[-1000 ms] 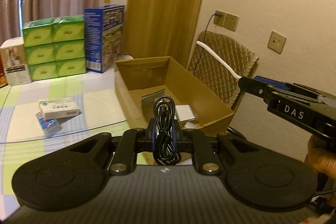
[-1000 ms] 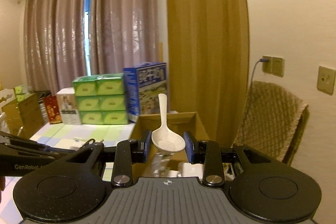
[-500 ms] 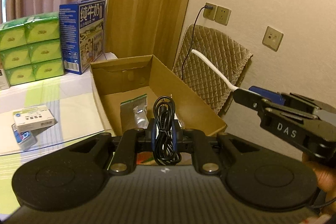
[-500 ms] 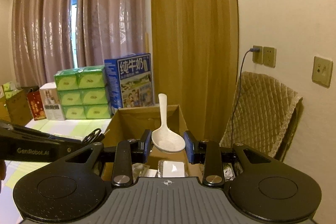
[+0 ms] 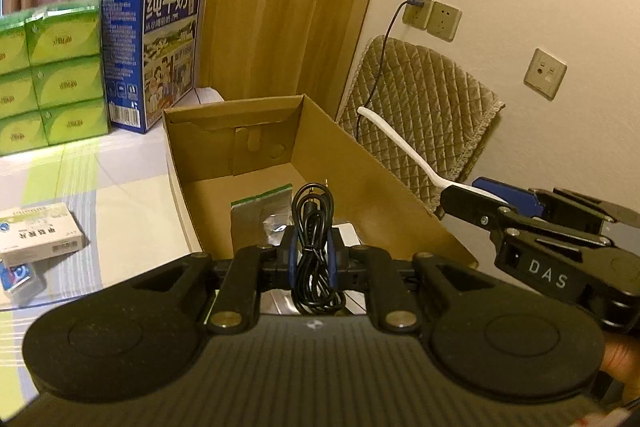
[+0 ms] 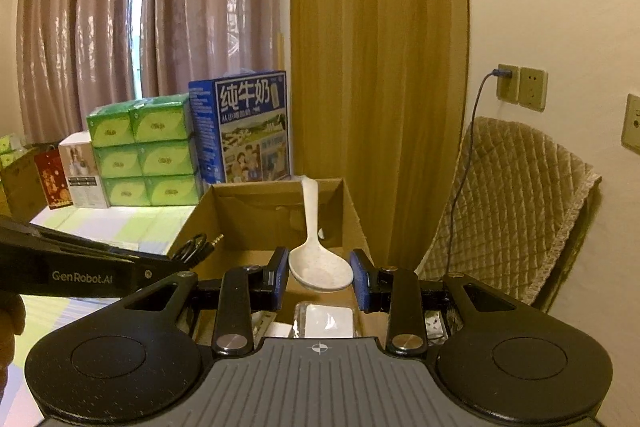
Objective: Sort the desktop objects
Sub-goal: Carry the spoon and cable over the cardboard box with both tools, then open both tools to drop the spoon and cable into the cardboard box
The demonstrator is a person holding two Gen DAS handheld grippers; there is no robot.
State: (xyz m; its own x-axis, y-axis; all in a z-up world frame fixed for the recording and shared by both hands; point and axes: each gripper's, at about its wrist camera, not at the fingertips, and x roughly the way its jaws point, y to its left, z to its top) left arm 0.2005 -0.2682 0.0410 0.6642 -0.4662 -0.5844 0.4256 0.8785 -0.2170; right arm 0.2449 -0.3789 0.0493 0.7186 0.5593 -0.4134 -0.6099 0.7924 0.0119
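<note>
Two grippers hang over one open cardboard box (image 5: 256,151), which stands at the right edge of the worktop (image 5: 120,195) with its flaps out of the way, evidently the bin into which loose desktop things are being sorted. Along the far edge of the worktop, against the curtain, stand a stack of green tissue packs (image 5: 52,75) and a blue milk carton (image 5: 152,51), too large for the box and probably not part of the sorting. Near the left edge lies a small white packet box (image 5: 38,235), well apart from the cardboard box and likely yet to be collected. Inside the cardboard box a green-topped plastic bag (image 5: 256,215) and a white adapter (image 6: 328,321) already lie on the floor of it. The right gripper (image 6: 320,277) is closed on the bowl of a white spoon (image 6: 316,259), handle pointing away over the box so it can drop in lengthwise. The left gripper (image 5: 312,259) is clamped tight on a coiled black cable (image 5: 312,227), pinched at its middle so the loops stay bundled, poised above the box's near end, seemingly ready for release.
</note>
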